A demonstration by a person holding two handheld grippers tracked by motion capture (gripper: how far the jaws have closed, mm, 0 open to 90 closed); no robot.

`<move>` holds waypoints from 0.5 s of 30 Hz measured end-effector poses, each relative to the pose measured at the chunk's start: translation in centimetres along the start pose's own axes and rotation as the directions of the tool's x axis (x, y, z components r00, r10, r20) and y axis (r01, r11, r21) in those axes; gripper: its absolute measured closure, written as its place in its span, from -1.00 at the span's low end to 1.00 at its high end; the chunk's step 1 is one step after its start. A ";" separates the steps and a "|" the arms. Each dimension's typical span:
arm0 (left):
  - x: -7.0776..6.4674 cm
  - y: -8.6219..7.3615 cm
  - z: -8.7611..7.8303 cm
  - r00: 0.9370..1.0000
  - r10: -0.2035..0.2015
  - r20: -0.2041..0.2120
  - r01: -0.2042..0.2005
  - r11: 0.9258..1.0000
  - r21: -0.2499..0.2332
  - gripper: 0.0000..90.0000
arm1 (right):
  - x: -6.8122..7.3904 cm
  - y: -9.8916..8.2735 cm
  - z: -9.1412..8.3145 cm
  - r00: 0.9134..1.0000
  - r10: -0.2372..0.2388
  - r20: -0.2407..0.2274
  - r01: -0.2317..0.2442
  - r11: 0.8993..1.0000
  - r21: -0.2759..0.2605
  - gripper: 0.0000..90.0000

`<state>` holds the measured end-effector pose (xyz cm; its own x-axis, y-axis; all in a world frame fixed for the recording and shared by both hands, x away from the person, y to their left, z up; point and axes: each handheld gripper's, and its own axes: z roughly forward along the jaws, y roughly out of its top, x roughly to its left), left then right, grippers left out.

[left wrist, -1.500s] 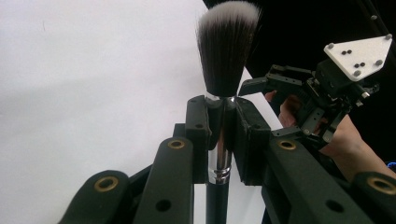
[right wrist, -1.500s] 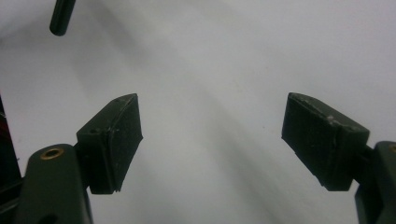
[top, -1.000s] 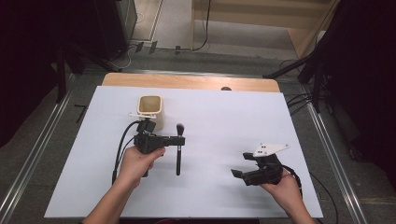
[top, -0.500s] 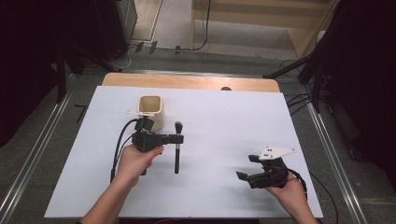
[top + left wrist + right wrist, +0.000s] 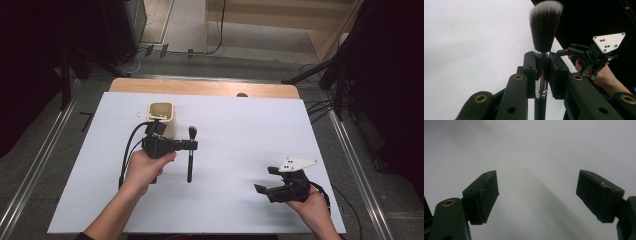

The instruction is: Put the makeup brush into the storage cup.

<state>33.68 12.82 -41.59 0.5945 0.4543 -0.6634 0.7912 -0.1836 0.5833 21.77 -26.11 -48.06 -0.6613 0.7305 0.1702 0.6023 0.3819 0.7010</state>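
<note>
A black makeup brush point(image 5: 190, 160) with a silver ferrule and white-tipped bristles point(image 5: 545, 27) is clamped between the jaws of my left gripper point(image 5: 192, 145). The jaws pinch its ferrule point(image 5: 541, 75), and the bristle end points to the far side of the table. Just left of the brush head stands a cream square cup point(image 5: 161, 116), close behind the gripper body. My right gripper point(image 5: 264, 180) rests low near the front right of the table. Its jaws stand wide apart point(image 5: 537, 195) with only the white surface between them.
A white sheet point(image 5: 240, 120) covers the table, and a wooden edge point(image 5: 200, 88) shows at the far side. The left gripper's cable point(image 5: 127, 150) loops down beside the left hand. Metal rails point(image 5: 35, 170) run along both sides of the table.
The right hand has drifted slightly towards the front right corner. The left gripper stays shut on the brush and has barely shifted.
</note>
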 end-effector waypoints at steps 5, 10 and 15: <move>0.2 0.7 -0.8 1.000 0.011 -0.020 -0.012 0.999 -0.033 0.75 | 0.0 0.0 0.0 1.000 0.001 -0.001 -0.001 1.000 -0.001 -0.57; 0.5 1.5 -1.6 0.999 0.008 -0.038 -0.010 0.998 -0.060 0.75 | 0.1 0.0 0.0 1.000 0.001 -0.002 -0.001 1.000 -0.002 -0.57; 0.7 2.3 -2.6 0.997 0.021 -0.068 -0.028 0.994 -0.103 0.75 | 0.0 0.0 0.0 1.000 0.001 -0.004 -0.001 1.000 -0.002 -0.57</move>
<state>35.54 14.98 -39.54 0.6002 0.5088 -0.6172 0.7550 -0.1055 0.6472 21.78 -26.07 -48.02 -0.6627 0.7284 0.1740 0.6019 0.3797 0.7025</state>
